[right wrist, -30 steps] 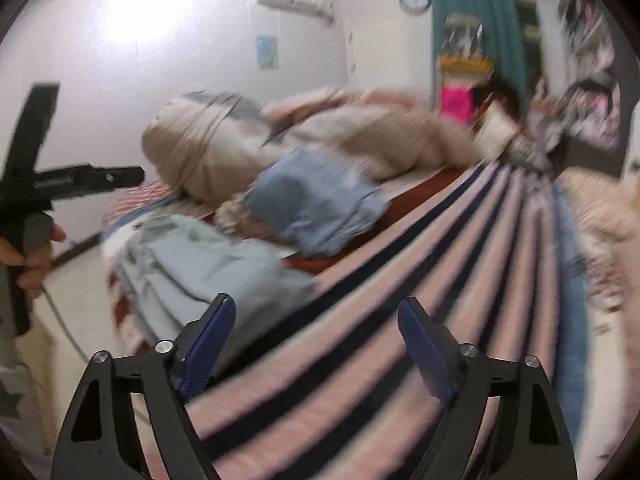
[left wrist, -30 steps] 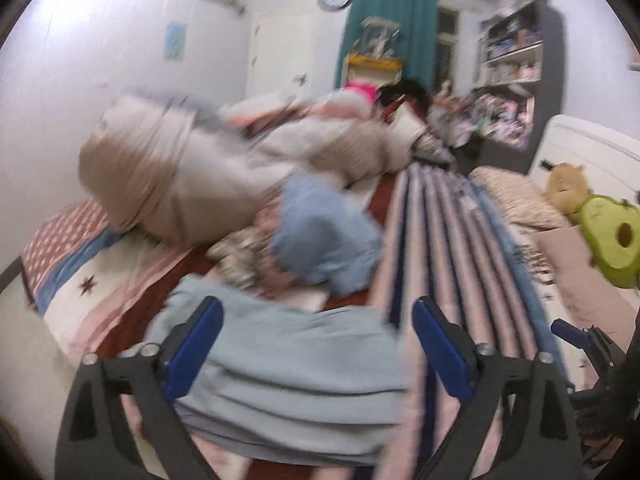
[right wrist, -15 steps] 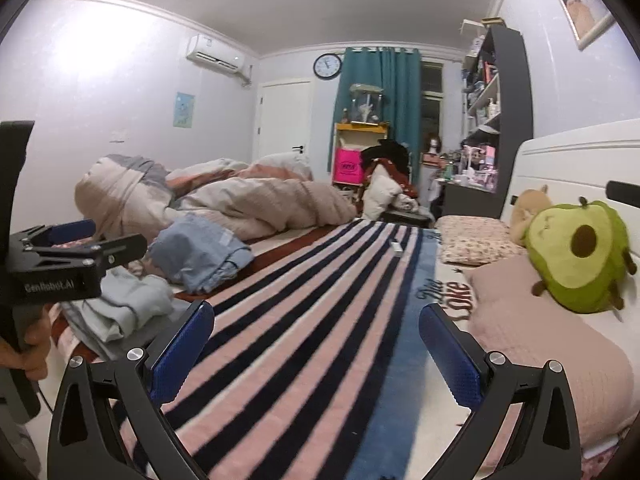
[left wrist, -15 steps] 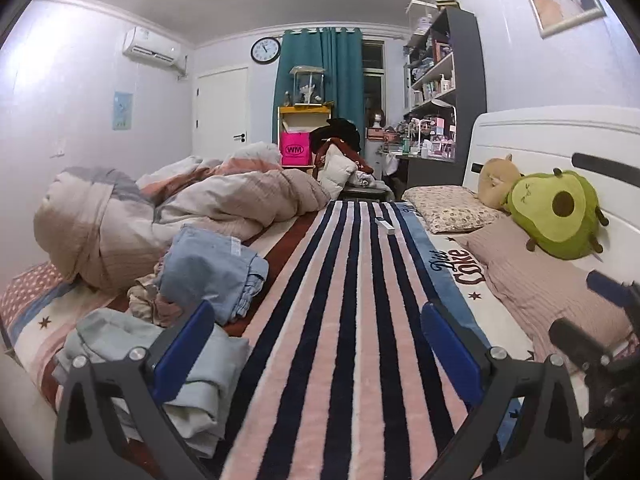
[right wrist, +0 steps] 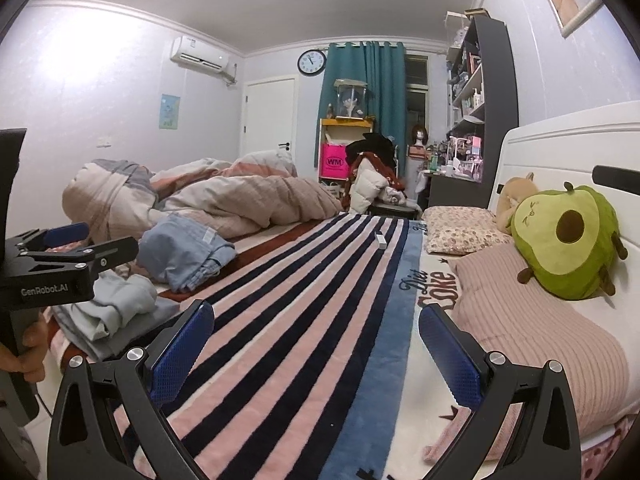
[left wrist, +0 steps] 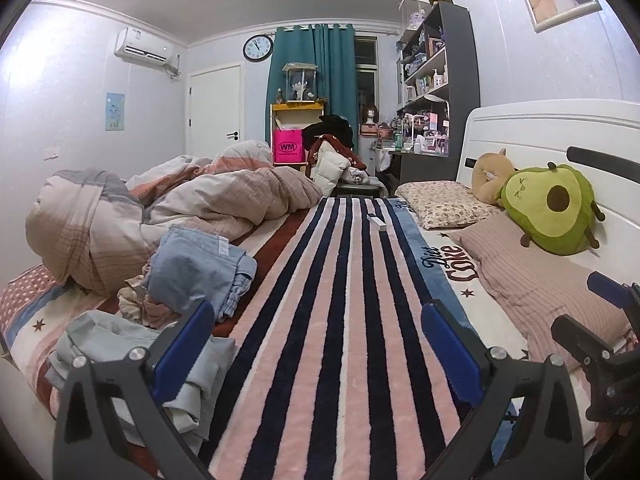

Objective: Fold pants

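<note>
Clearly, both claws were released and grasped nothing. The left gripper point(left wrist: 316, 344) held its blue-padded jaws wide apart above the pink, white and navy striped fleece blanket point(left wrist: 340, 300), and the right gripper point(right wrist: 316, 346) had just been opening its jaws to the full, with only blanket between them.

Seen from the left wrist, the folded pale grey-blue pants point(left wrist: 132, 344) lay at about 8 o'clock, near the left edge of the bed, partly behind the left jaw. A second, more blue bundle of crumpled cloth point(left wrist: 200, 268) sat at 10 o'clock just beyond them, and the big rumpled beige and pink duvet point(left wrist: 160, 208) rose behind it.

From the right wrist, the pants point(right wrist: 116, 304) were at 9 o'clock, just beside the left gripper's black body point(right wrist: 60, 264), which a hand point(right wrist: 28, 344) held.

The middle of the blanket ran open toward 12 o'clock, with only a small white box point(left wrist: 378, 222) on it. At 3 o'clock the ribbed pink pillow point(left wrist: 536, 276) and the green avocado plush toy point(left wrist: 552, 208) lined the white headboard point(left wrist: 560, 128).
</note>
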The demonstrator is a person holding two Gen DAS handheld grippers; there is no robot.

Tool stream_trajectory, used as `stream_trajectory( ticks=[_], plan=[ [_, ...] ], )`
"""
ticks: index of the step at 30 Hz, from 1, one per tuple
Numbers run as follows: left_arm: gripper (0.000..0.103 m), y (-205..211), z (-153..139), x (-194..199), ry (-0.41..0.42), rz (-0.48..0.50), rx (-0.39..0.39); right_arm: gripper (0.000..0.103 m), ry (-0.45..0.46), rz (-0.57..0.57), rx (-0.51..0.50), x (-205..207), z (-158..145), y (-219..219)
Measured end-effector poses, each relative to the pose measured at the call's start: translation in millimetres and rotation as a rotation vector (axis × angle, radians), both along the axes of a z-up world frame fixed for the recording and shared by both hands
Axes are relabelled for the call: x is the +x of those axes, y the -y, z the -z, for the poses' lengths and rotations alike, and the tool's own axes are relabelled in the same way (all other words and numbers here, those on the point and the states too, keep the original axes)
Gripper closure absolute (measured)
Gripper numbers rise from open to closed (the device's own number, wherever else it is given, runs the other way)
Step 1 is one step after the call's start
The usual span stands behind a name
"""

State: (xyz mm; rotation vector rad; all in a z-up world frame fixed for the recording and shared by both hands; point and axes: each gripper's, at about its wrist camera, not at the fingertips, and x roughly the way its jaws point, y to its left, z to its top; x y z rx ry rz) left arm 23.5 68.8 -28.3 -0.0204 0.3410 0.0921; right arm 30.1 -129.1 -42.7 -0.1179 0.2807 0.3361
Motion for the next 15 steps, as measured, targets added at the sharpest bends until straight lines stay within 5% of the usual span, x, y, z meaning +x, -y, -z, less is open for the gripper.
stream_trajectory(
  ticks=[15],
  plan=[
    [0.001,1.5,0.2,0.8,0.004,-0.002,0.004,0.001,0.002,-0.003,0.009,0.7,-0.7,-2.2]
  ],
)
